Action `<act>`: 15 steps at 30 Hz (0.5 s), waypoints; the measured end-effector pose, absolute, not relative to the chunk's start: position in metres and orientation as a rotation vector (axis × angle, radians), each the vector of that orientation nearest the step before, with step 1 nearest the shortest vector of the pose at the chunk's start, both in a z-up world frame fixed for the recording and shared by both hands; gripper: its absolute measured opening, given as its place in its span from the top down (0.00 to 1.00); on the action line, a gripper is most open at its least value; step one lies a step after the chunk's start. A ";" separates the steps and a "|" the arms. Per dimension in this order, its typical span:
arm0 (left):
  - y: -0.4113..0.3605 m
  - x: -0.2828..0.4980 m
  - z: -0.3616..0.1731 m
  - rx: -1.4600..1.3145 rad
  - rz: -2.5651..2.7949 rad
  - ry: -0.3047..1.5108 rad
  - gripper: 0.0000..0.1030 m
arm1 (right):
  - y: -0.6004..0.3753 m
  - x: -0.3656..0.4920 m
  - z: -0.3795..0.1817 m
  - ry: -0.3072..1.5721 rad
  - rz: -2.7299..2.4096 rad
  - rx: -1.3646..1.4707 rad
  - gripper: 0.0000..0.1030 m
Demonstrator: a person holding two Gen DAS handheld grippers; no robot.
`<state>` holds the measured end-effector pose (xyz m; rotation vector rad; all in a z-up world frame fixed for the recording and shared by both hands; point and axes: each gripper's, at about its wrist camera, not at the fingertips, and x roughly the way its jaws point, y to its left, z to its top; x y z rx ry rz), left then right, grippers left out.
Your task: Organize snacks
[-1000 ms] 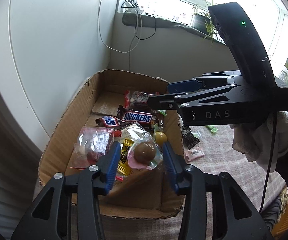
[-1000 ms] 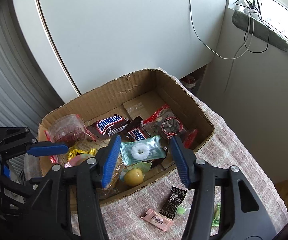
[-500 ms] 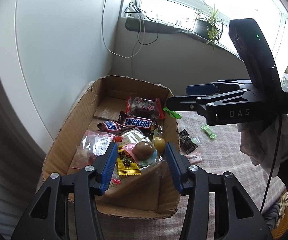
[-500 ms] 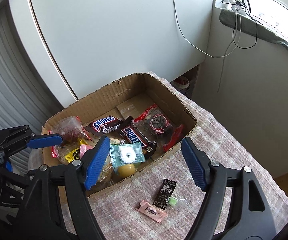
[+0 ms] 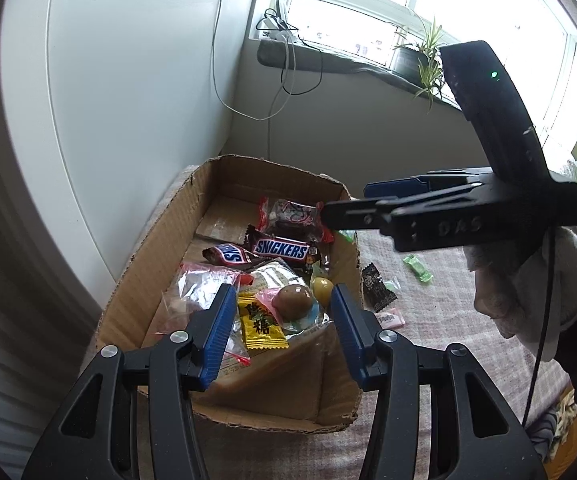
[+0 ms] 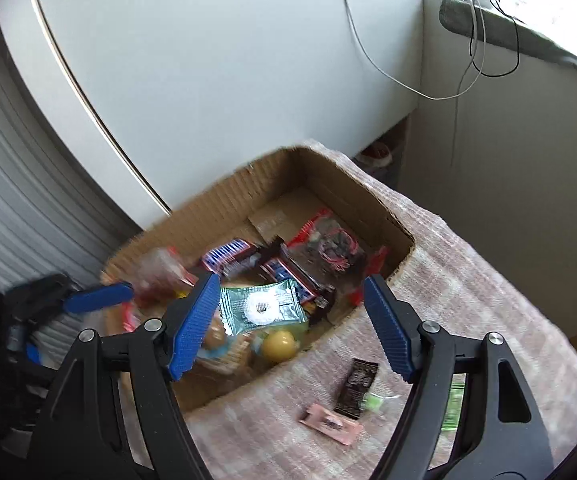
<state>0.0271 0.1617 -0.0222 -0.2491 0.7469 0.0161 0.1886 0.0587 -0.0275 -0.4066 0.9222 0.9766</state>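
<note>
1. Brown corrugated cardboard box [image 5: 156, 248].
2. Brown, blue-lettered Snickers bar [image 5: 282, 249].
3. Yellow candy packet [image 5: 262, 326], red characters.
4. Teal mint wrapper [image 6: 262, 306], white ring.
5. Pinkish checked desk cloth [image 6: 468, 280].
6. Black sachet [image 6: 356, 386]; pink sachet [image 6: 330, 424].

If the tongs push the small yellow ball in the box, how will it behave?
The yellow ball looks round and smooth, so it would probably roll or slip aside. It lies among loose wrappers near the box wall, which may stop it soon.

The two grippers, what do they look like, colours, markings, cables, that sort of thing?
The left gripper and the right gripper both have black angular plastic arms, silver screw heads and ribbed blue pads. The right one's side reads DAS, with a green light, a thin black cable and a white glove behind it.
</note>
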 end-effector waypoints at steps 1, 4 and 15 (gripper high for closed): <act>0.162 0.027 -0.022 -0.250 0.014 0.746 0.53 | 0.059 0.189 -0.027 0.922 0.977 -0.407 0.26; 0.161 0.027 -0.022 -0.252 0.001 0.742 0.53 | 0.061 0.185 -0.023 0.957 1.067 -0.330 0.26; 0.177 0.038 -0.024 -0.316 0.048 0.707 0.53 | 0.074 0.165 -0.012 1.040 1.210 -0.229 0.25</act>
